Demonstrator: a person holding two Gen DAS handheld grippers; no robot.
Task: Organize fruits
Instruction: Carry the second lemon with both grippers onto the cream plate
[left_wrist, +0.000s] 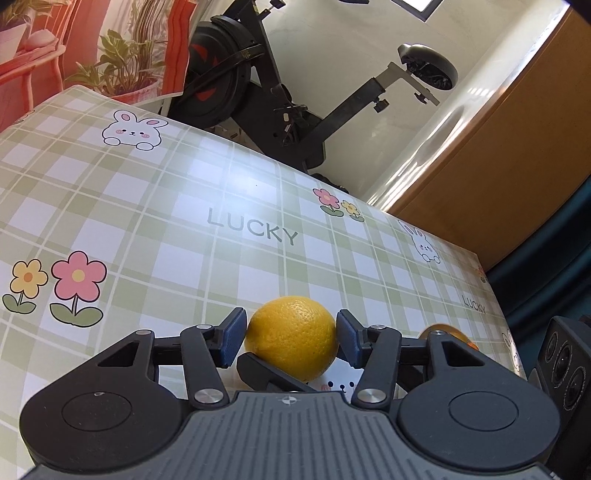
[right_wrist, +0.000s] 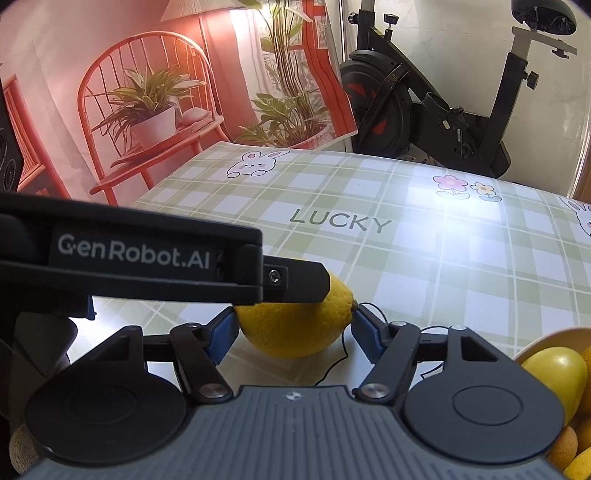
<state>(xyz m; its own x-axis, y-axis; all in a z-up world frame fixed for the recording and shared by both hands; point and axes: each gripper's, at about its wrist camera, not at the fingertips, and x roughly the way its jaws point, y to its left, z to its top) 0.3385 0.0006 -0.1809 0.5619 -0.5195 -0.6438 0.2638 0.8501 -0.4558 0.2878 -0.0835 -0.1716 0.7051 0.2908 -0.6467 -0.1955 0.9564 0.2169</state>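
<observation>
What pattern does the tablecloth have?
The tablecloth has a green and white check with rabbits and flowers; the left wrist view shows it best.

The left tongs (left_wrist: 291, 338) bracket a round yellow lemon with pitted skin (left_wrist: 291, 338), their blue pads (left_wrist: 232, 341) touching it on either side. The lemon rests on the surface (left_wrist: 184, 206), which is covered in a glossy green-and-white plaid cloth printed with rabbits, flowers and the word LUCKY. A black finger of the right tongs (left_wrist: 266, 371) reaches in under the lemon's near side. Part of an orange round fruit (left_wrist: 456, 334) shows just right of the tongs. Beyond the far edge stands a black exercise bike (left_wrist: 295, 96).
</observation>
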